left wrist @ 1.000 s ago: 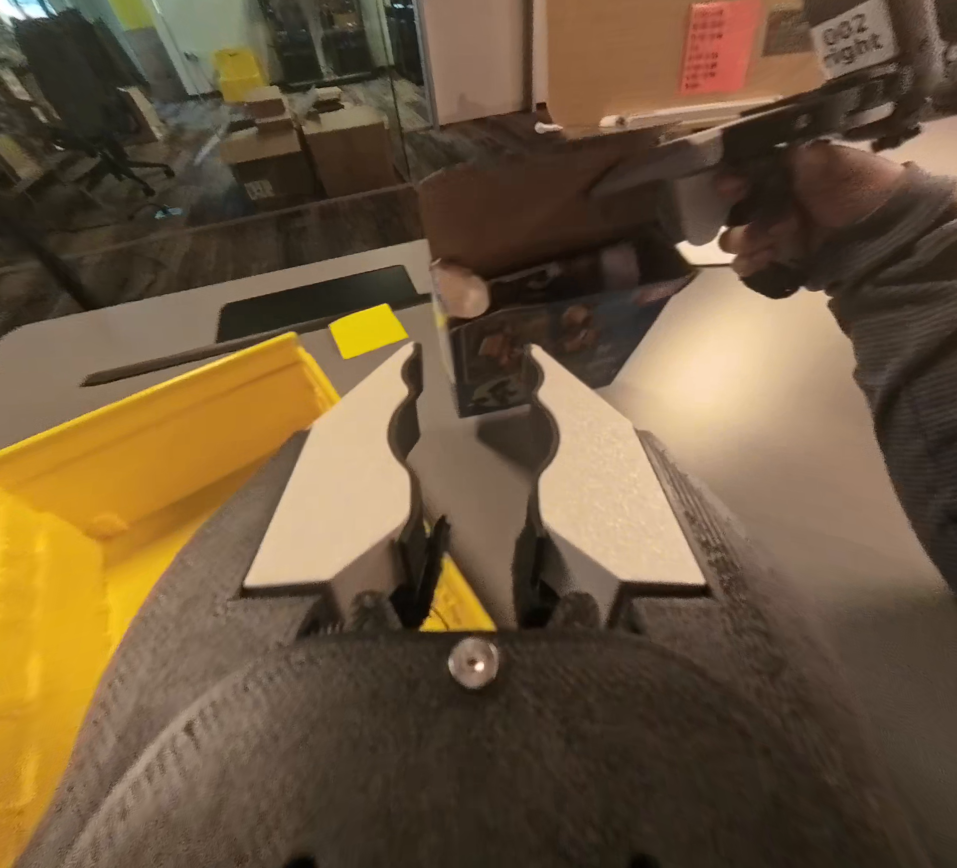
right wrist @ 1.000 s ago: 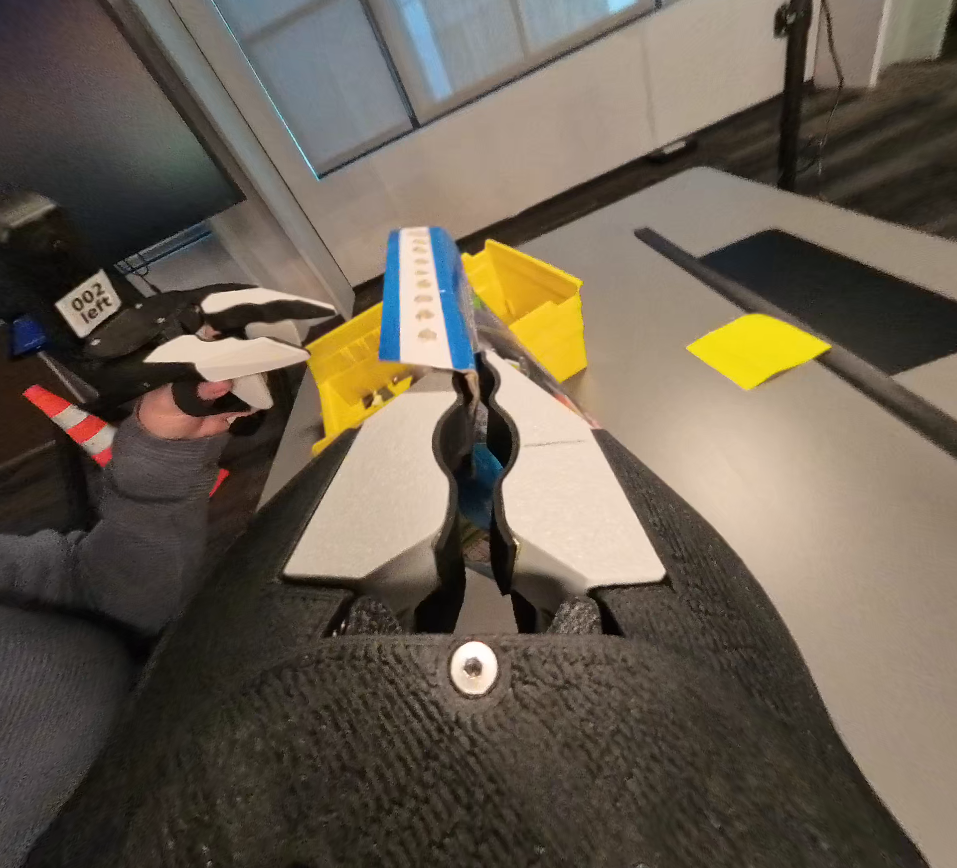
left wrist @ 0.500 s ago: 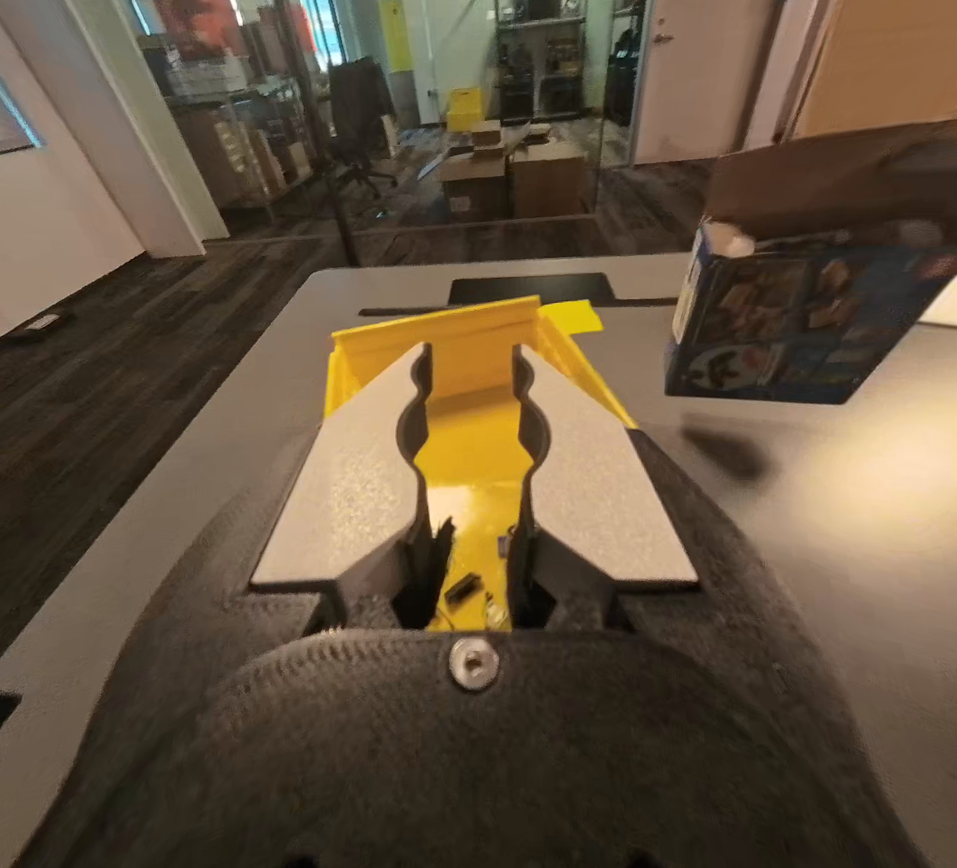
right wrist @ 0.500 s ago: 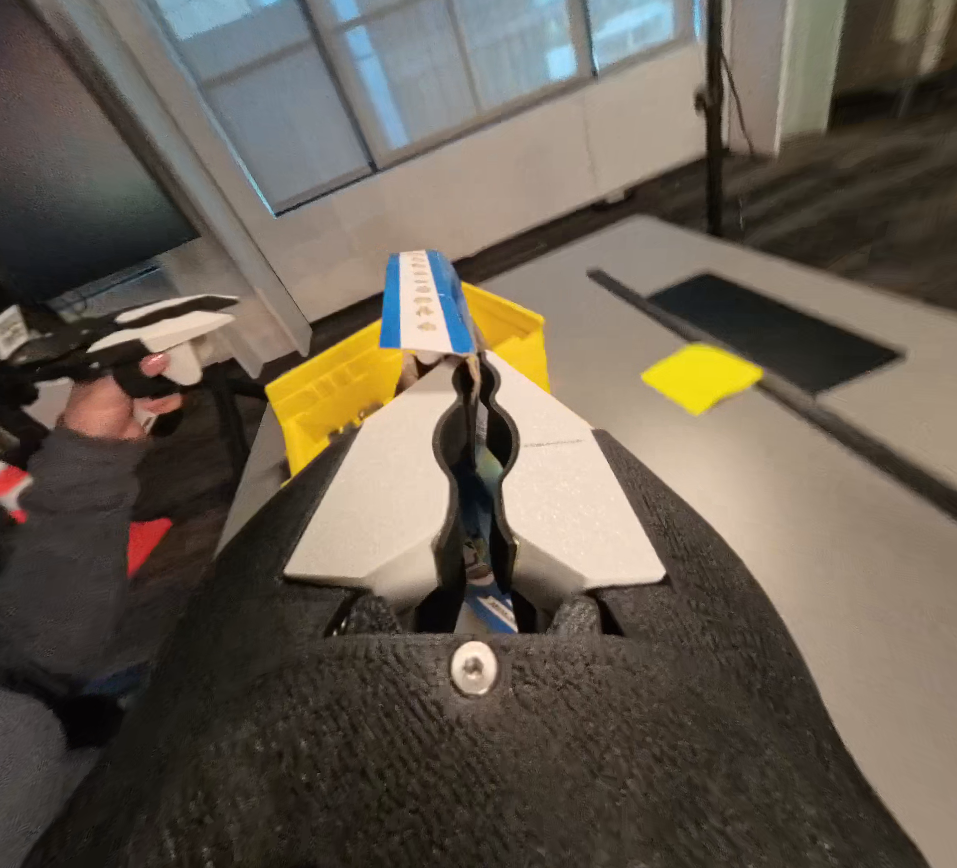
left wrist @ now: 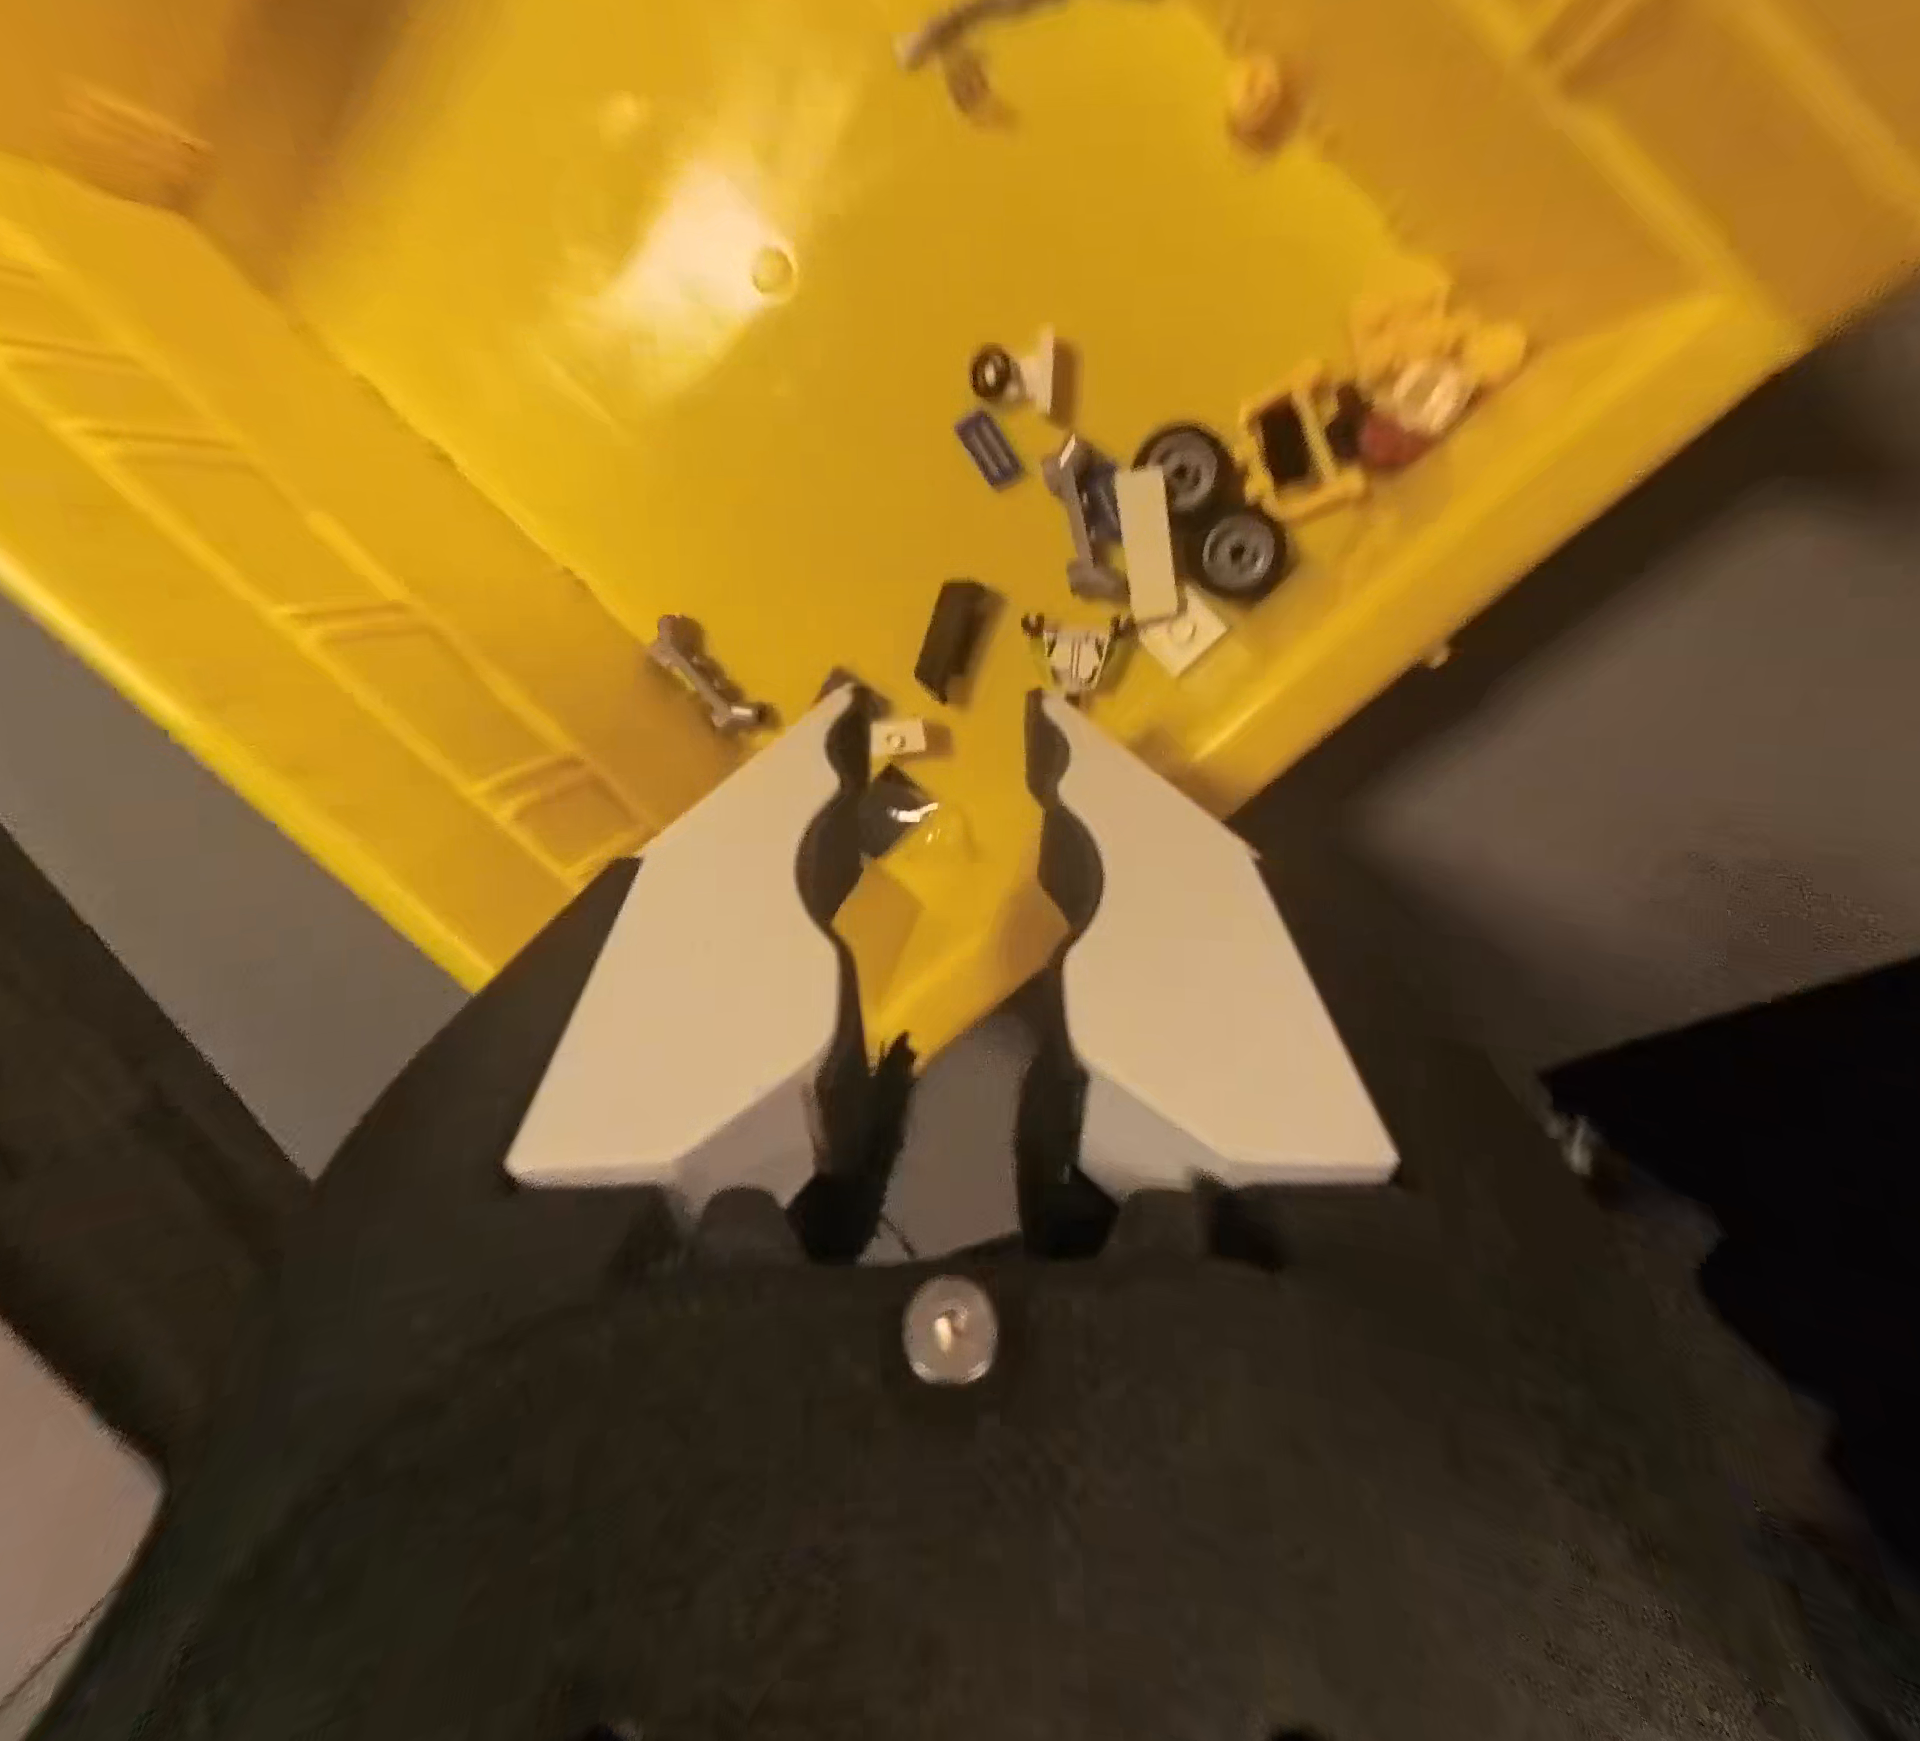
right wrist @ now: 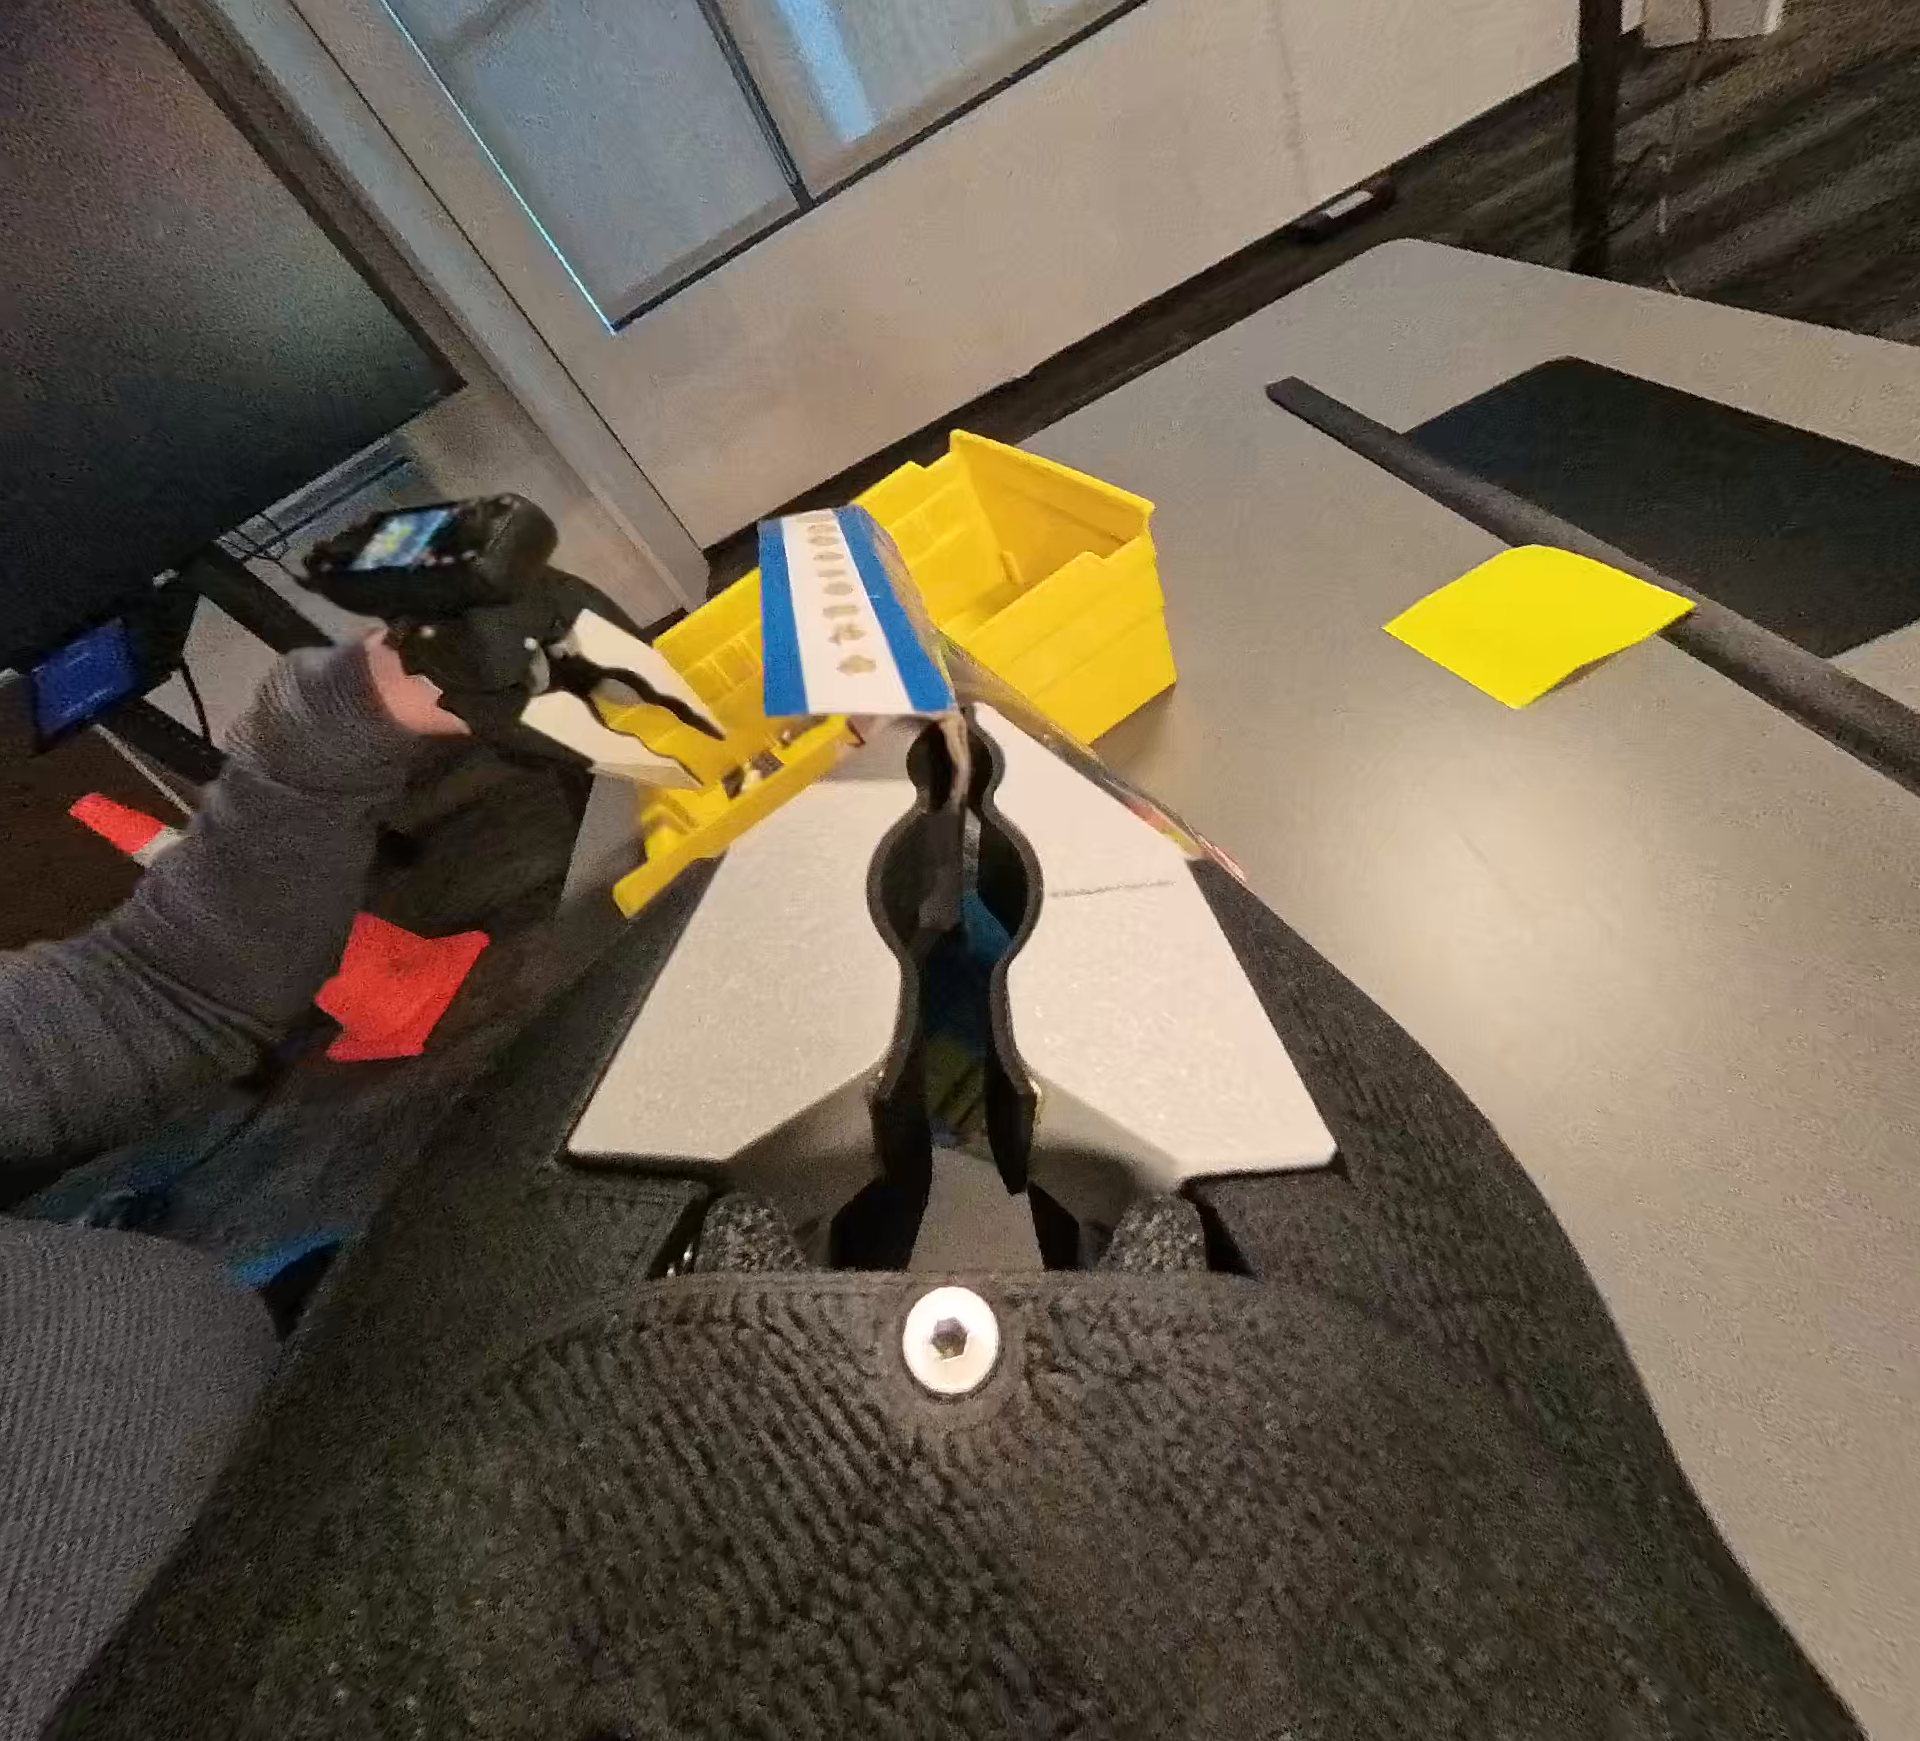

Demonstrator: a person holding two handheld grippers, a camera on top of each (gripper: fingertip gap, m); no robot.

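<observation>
Yellow bin (left wrist: 727,257) filling the left wrist view, tilted, holding loose toy parts: grey bone-shaped bar (left wrist: 709,686) at left, black brick (left wrist: 956,637) mid, grey wheels (left wrist: 1210,507) and yellow frame (left wrist: 1294,455) at right. Hovering over the near corner of the bin, left gripper (left wrist: 940,709) standing open, nothing between the fingers (left wrist: 727,943), a small tan plate (left wrist: 902,735) and a dark piece lying on the floor below the gap. Showing in the right wrist view, from left: grey sleeve (right wrist: 260,860), left gripper (right wrist: 665,735) dipping into the bin (right wrist: 1070,611), then box (right wrist: 847,616) with blue and white edge. Pinching the box's thin flap, right gripper (right wrist: 961,735) closed tight, pads pressing on it, box held above the grey table (right wrist: 1507,912). Lying well right, yellow note (right wrist: 1532,621) beside a dark strip (right wrist: 1558,538).
</observation>
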